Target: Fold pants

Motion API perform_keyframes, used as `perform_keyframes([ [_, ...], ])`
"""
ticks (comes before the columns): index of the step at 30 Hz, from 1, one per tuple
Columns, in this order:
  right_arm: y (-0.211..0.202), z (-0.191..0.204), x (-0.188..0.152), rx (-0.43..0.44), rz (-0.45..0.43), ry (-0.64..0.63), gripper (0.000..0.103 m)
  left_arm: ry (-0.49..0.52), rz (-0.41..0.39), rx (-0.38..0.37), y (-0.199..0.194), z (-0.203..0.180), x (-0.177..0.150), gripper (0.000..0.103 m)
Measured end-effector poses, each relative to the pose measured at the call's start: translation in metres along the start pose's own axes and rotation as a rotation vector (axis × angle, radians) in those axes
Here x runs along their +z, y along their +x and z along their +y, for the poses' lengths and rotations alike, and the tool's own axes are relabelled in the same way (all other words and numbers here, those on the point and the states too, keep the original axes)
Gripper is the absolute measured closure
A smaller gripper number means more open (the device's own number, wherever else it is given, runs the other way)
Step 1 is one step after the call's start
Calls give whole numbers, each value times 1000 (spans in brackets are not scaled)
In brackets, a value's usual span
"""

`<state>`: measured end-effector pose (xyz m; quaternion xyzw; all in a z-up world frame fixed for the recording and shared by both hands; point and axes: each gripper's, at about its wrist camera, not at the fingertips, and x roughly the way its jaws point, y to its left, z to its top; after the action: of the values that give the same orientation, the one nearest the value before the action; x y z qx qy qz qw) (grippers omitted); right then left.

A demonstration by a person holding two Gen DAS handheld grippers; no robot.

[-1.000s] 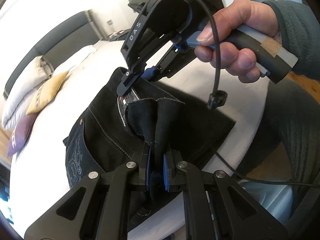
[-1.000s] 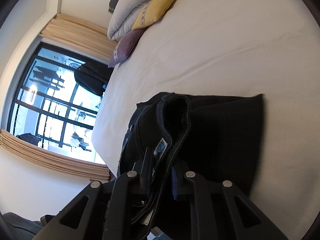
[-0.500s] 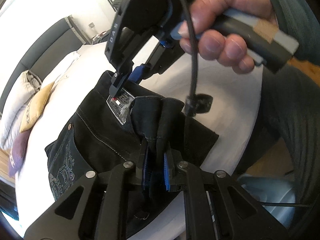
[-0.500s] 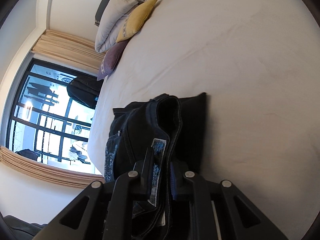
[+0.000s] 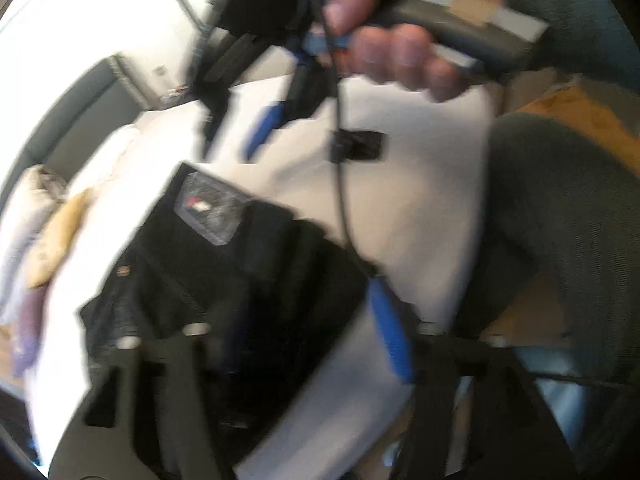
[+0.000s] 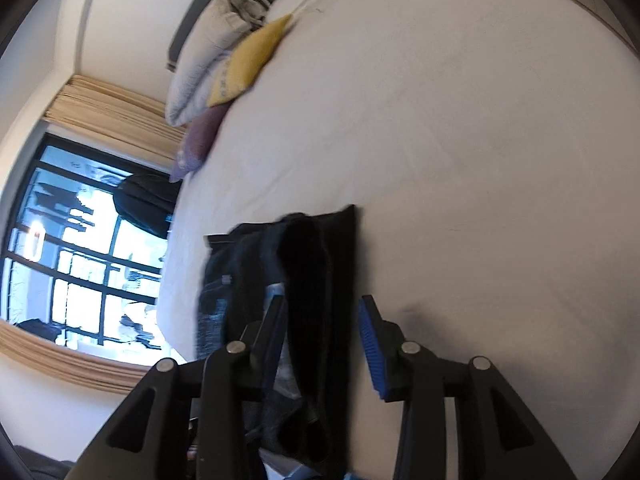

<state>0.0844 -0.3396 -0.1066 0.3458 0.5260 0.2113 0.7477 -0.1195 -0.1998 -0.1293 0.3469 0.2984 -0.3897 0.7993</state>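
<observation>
pants (image 5: 224, 280): folded on bed (image 6: 460, 160), long axis near-to-far | left gripper (image 5: 304, 344): nearer, jaws just parted, astride near edge | right gripper (image 6: 324, 336): jaws just parted, fold unclamped between

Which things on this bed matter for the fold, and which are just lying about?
In play:
- folded black denim pants
- left gripper, open
- right gripper, open

Lying about:
- yellow cushion
- purple cushion
- grey pillows

One pair of black pants (image 6: 316, 264); one bed (image 6: 460, 140); three pillows (image 6: 216, 60); two grippers (image 6: 324, 320); one window (image 6: 80, 256).
</observation>
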Motion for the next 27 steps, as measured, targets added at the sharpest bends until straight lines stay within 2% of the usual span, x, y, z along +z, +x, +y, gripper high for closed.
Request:
perform_keyframes([
  [4, -13, 19, 0, 71, -10, -33, 62, -9, -3, -28, -17, 6, -7, 39],
  [7, -15, 35, 1, 164, -9, -54, 61, -92, -7, 11, -39, 36, -21, 38],
  [10, -2, 46, -4, 259, 20, -45, 57, -221, -30, 48, -63, 73, -35, 38],
  [14, 24, 42, -25, 319, 79, -5, 57, -449, -59, 45, -77, 130, -55, 38],
  [15, 30, 38, -33, 320, 101, 8, 55, -488, -61, 36, -77, 139, -57, 38],
  [16, 41, 28, -47, 284, 144, 22, 54, -526, -66, 15, -73, 147, -62, 38],
  [17, 47, 19, -57, 221, 167, 21, 57, -555, -65, -15, -67, 149, -67, 38],
  [18, 50, 10, -65, 207, 170, 28, 74, -581, -41, -43, -57, 151, -73, 38],
  [19, 49, -8, -76, 238, 147, 69, 84, -599, 2, -56, -44, 151, -81, 38],
  [20, 47, -17, -80, 249, 134, 94, 103, -616, 38, -76, -33, 149, -91, 38],
  [22, 34, -38, -91, 257, 108, 144, 103, -632, 14, -82, -35, 146, -105, 38],
  [25, 14, -44, -97, 243, 94, 135, 103, -636, -17, -96, -54, 150, -106, 38],
  [26, 8, -42, -95, 237, 92, 122, 98, -638, -43, -94, -65, 152, -103, 38],
  [27, 2, -37, -93, 228, 88, 103, 87, -638, -79, -89, -79, 154, -98, 38],
])
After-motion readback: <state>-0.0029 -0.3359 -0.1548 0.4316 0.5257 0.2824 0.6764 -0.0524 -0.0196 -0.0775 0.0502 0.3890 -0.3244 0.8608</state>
